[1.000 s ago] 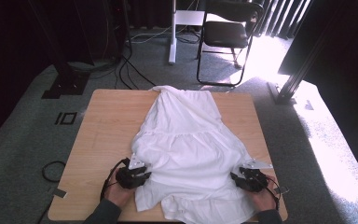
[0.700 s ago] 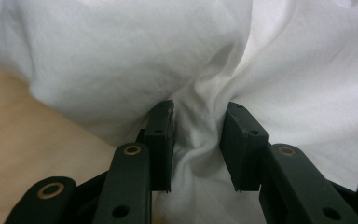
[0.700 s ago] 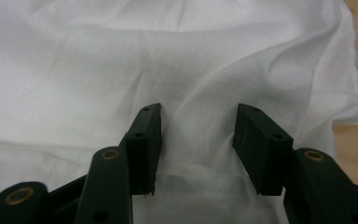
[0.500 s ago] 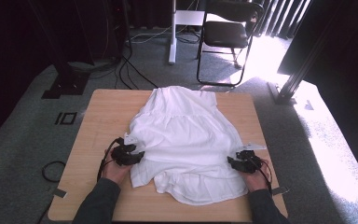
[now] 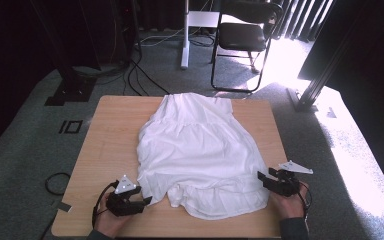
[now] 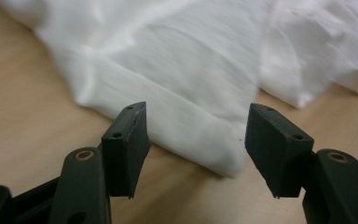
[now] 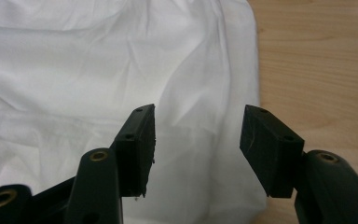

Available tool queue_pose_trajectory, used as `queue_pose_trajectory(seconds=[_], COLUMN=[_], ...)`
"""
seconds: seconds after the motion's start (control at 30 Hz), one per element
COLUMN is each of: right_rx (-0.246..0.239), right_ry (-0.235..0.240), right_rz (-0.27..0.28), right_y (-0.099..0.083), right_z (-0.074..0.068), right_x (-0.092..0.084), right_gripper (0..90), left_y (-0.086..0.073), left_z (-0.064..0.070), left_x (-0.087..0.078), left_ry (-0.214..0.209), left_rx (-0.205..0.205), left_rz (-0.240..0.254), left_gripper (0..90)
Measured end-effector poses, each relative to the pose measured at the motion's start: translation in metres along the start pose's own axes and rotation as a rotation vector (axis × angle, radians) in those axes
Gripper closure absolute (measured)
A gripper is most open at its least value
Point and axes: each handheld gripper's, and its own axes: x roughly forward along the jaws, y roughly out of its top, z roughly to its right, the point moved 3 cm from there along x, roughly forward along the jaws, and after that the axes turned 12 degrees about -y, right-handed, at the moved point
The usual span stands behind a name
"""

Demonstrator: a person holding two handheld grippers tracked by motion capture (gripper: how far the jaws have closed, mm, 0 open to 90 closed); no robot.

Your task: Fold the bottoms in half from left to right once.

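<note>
Lying spread over the middle of the wooden counter [image 5: 110,135]: one white garment [image 5: 197,150], neck end toward the far edge, hem end toward the person, the hem turned up in a rumpled fold along the near side. Left tongs [image 5: 144,201]: held low at the near left corner of the counter, just beside the garment's near left edge and apart from it; jaws have just been opening and stand released, nothing pinched. In the left gripper view a folded corner of the white garment [image 6: 200,140] lies on the bare wood just ahead of the gap between the two black jaws, untouched by either pad. Right tongs [image 5: 262,176]: held at the near right edge of the counter, tips pointing inward just beside the garment's right border; jaws have just been opening and stand released, nothing gripped. In the right gripper view the white garment [image 7: 98,84] lies below and beyond the jaws, its right border running under the gap, bare counter [image 7: 317,60] to its right.
</note>
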Motion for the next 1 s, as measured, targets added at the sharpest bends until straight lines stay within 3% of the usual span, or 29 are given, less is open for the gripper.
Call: queue_pose_trajectory(seconds=[0.07, 0.13, 0.23, 0.3, 0.33, 0.37, 0.4, 0.43, 0.47, 0.5, 0.53, 0.6, 0.63, 0.67, 0.73, 0.77, 0.8, 0.83, 0.9, 1.0], right_rx=[0.016, 0.035, 0.049, 0.037, 0.004, 0.004, 0.001, -0.014, -0.019, -0.019, -0.021, -0.011, -0.003, 0.006, 0.024, 0.024, 0.029, 0.029, 0.017, 0.012], right_ry=[0.0, 0.019, 0.052, 0.052, 0.036, 0.036, 0.031, 0.038, 0.04, 0.04, 0.052, 0.048, 0.053, 0.06, 0.085, 0.085, 0.094, 0.094, 0.091, 0.071], right_rz=[-0.005, -0.01, -0.02, -0.032, -0.069, -0.069, -0.08, -0.105, -0.103, -0.103, -0.08, -0.048, -0.035, -0.018, 0.034, 0.034, 0.083, 0.083, 0.135, 0.15], right_y=[-0.004, -0.008, -0.011, -0.013, -0.016, -0.016, -0.017, -0.019, -0.019, -0.019, -0.018, -0.016, -0.015, -0.014, -0.012, -0.012, -0.011, -0.011, -0.012, -0.016], right_z=[0.002, 0.003, -0.002, -0.004, -0.01, -0.01, -0.011, -0.013, -0.014, -0.014, -0.013, -0.008, -0.006, -0.002, 0.003, 0.003, 0.005, 0.005, 0.006, 0.009], right_x=[-0.001, -0.001, 0.003, 0.006, 0.017, 0.017, 0.02, 0.025, 0.024, 0.024, 0.016, 0.005, 0.0, -0.006, -0.022, -0.022, -0.037, -0.037, -0.054, -0.064], right_gripper=[43.0, 41.9, 39.4, 38.1, 38.3, 38.3, 40.2, 57.5, 66.5, 66.5, 80.0, 86.2, 86.8, 86.8, 86.4, 86.4, 86.5, 86.5, 86.3, 86.3], left_y=[-0.004, -0.009, -0.009, -0.009, -0.007, -0.007, -0.005, -0.004, -0.003, -0.002, -0.001, 0.0, 0.002, 0.002, 0.004, 0.006, 0.008, 0.008, 0.01, 0.01], left_z=[0.006, 0.009, 0.01, 0.009, 0.003, 0.003, -0.001, -0.004, -0.006, -0.009, -0.013, -0.014, -0.013, -0.013, -0.009, -0.007, -0.002, -0.002, 0.006, 0.008], left_x=[0.007, 0.013, 0.015, 0.016, 0.015, 0.015, 0.015, 0.014, 0.013, 0.011, -0.001, -0.009, -0.024, -0.024, -0.042, -0.048, -0.057, -0.057, -0.065, -0.064], left_ry=[-0.006, 0.018, 0.055, 0.073, 0.095, 0.095, 0.097, 0.078, 0.063, 0.057, 0.072, 0.069, 0.051, 0.051, 0.038, 0.025, 0.01, 0.01, -0.011, -0.02], left_rx=[0.01, 0.018, 0.033, 0.036, 0.028, 0.028, 0.026, 0.015, 0.005, -0.004, -0.012, -0.016, -0.014, -0.014, -0.005, -0.002, 0.007, 0.007, 0.022, 0.031], left_rz=[-0.02, -0.046, -0.042, -0.038, -0.027, -0.027, -0.033, -0.037, -0.034, -0.025, 0.014, 0.042, 0.104, 0.104, 0.165, 0.193, 0.227, 0.227, 0.255, 0.244], left_gripper=[38.9, 38.3, 42.2, 53.2, 63.7, 69.9, 69.9, 84.7, 87.0, 87.0, 88.1, 88.2, 88.3, 88.3, 88.3, 88.3, 88.2, 88.2, 88.1, 87.5])
